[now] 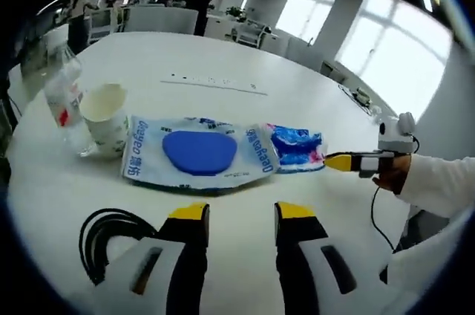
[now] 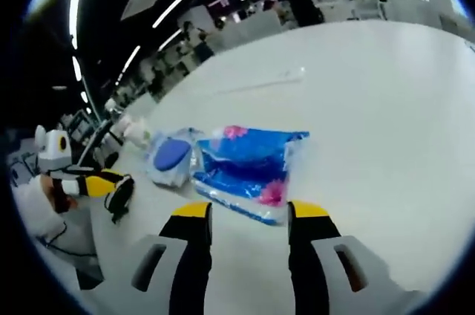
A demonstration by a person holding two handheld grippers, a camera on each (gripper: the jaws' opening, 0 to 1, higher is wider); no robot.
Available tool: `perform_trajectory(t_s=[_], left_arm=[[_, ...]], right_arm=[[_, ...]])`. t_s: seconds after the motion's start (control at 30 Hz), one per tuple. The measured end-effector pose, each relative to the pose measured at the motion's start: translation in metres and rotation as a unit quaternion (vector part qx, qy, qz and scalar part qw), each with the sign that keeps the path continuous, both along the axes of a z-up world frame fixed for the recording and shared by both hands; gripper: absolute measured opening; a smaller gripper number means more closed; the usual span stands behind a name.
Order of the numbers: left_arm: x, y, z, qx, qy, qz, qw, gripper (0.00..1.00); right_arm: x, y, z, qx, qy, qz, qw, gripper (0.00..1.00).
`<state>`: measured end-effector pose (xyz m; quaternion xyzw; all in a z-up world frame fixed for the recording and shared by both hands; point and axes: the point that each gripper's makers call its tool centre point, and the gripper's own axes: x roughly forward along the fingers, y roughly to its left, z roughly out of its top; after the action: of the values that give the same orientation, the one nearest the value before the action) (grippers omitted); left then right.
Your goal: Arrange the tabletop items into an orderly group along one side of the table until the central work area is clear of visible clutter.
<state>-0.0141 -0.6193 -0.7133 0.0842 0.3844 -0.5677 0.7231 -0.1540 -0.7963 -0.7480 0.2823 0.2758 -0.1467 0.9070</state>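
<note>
- Left hand-held gripper (image 1: 241, 215): jaws apart, nothing between them, hovering over the white round desk (image 1: 223, 55) just short of the pkgs.
- Right hand-held gripper (image 2: 249, 215): jaws apart, empty, right in front of the blue-and-pink plastic pkg (image 2: 249, 163); in left gripper view its yellow tip sits at that pkg's edge, contact can't be told.
- White plastic pkg w/ blue oval print (image 1: 197, 153) lies flat mid-desk, touching/overlapping the blue-and-pink pkg beside it.
- White paper cup (image 1: 106, 118) upright, just beside the white pkg's end.
- Clear plastic bottle w/ red label (image 1: 63, 96) upright, next to the cup, nearer the desk edge.
- Black coiled cable (image 1: 104, 241) on desk beside the left hand-held gripper.
- Person's hand and white sleeve (image 1: 438, 181) holding the right hand-held gripper.
</note>
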Motion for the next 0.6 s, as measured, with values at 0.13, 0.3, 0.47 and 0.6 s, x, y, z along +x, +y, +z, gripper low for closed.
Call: perform_trajectory(t_s=[0.13, 0.3, 0.47, 0.6], left_arm=[[0.013, 0.028, -0.005, 0.033, -0.051, 0.004, 0.9981, 0.37], [0.020, 0.054, -0.021, 0.062, -0.054, 0.021, 0.9964, 0.41], [0.016, 0.070, -0.035, 0.088, -0.063, 0.013, 0.9941, 0.42], [0.014, 0.075, -0.044, 0.099, -0.060, 0.010, 0.9932, 0.42]], right_arm=[[0.000, 0.006, 0.006, -0.008, -0.006, 0.003, 0.9999, 0.39], [-0.013, 0.010, 0.007, -0.003, -0.007, -0.009, 0.9999, 0.40], [-0.028, 0.021, 0.020, 0.025, -0.044, -0.031, 0.9982, 0.41], [-0.041, 0.035, 0.028, 0.023, -0.055, -0.031, 0.9977, 0.42]])
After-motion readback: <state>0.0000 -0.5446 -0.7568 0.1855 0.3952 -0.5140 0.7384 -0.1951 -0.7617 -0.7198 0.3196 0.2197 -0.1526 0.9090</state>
